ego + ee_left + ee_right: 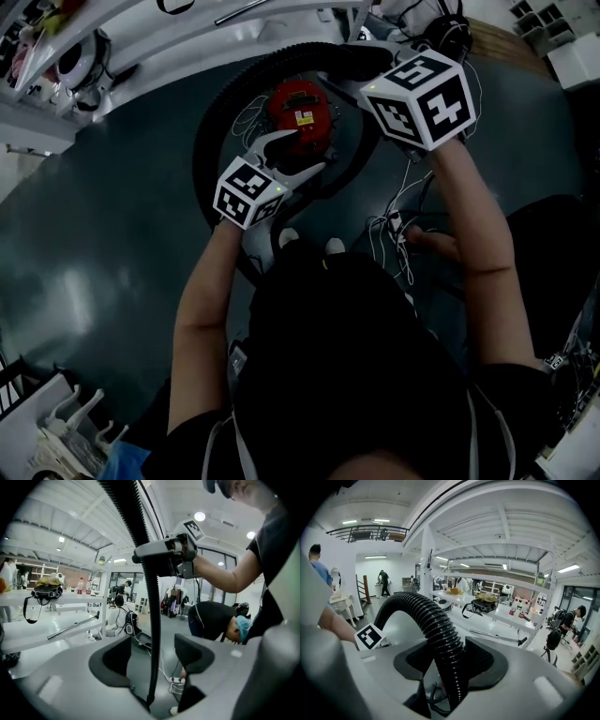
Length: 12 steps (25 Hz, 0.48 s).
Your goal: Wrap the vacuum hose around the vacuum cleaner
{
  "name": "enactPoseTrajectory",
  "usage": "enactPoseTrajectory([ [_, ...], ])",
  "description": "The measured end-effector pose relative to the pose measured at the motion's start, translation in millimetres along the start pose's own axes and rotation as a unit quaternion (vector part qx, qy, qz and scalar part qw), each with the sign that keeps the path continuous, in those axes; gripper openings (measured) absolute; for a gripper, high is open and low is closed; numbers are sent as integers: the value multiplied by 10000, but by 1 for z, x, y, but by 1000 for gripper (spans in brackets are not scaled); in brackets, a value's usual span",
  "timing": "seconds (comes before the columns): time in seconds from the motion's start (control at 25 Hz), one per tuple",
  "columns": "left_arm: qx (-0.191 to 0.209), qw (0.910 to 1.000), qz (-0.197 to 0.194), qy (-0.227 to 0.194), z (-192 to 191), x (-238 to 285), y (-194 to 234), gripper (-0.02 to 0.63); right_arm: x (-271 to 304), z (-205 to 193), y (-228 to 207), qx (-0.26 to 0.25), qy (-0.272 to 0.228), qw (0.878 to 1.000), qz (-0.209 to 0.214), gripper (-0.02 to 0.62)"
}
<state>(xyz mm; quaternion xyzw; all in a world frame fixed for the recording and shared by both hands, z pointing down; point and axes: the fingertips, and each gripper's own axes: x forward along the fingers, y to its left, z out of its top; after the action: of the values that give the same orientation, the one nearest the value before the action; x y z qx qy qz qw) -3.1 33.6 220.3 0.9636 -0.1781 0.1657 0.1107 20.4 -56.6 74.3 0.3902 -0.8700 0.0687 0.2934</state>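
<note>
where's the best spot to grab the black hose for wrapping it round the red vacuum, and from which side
Take the hose on its free raised stretch, not where it lies round the vacuum cleaner. Come at it side-on, tongs straddling the round body square to its length; the ribs should stop slipping. The right gripper holds it that way.
</note>
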Motion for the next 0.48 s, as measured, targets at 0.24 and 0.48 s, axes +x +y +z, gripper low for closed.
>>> enactPoseTrajectory([
  [0.24, 262, 9964, -435, -686, 25, 16, 3, 295, 10, 11, -4, 171, 142, 9996, -196, 210],
  [0.48, 896, 9915, -256, -906, 56, 11, 7, 290, 22, 0, -24, 596, 394, 9965, -433, 210],
])
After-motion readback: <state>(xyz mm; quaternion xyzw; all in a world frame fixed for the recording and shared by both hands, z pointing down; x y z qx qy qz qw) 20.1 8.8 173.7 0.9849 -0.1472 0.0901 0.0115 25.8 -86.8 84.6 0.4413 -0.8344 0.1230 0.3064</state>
